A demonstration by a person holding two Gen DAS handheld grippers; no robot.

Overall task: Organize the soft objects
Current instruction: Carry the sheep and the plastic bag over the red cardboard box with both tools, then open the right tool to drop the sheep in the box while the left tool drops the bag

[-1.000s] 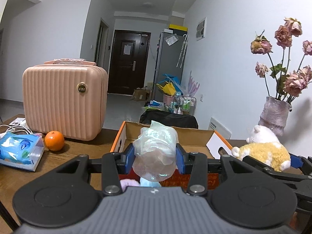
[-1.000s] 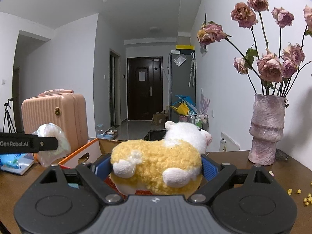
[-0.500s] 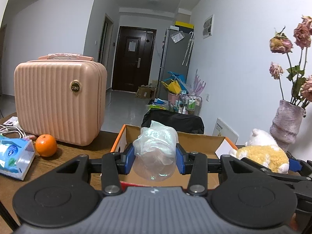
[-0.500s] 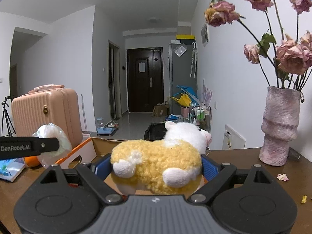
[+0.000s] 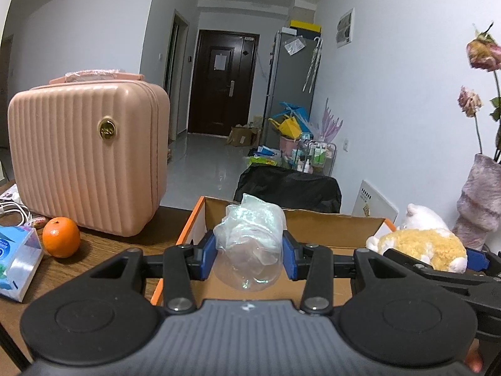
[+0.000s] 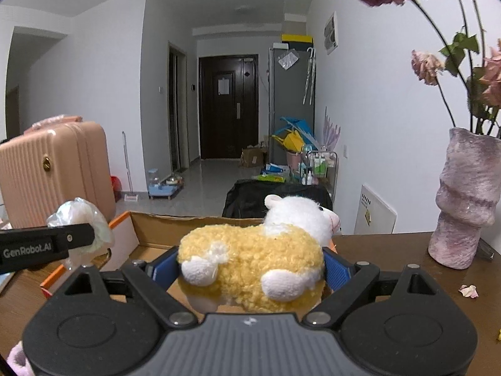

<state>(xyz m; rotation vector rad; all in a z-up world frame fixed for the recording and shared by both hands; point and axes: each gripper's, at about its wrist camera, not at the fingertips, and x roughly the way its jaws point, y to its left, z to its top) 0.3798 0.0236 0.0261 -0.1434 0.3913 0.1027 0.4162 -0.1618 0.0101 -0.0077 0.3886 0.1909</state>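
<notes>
Sheep [image 6: 253, 260] sits clamped between your right fingers [image 6: 336, 269], bag [image 5: 250, 244] pinched between your left fingers [image 5: 208, 253]; you hold both just above the open box [image 5: 328, 219] on the surface [image 5: 103, 250], likely so each can drop straight in once you let go
</notes>
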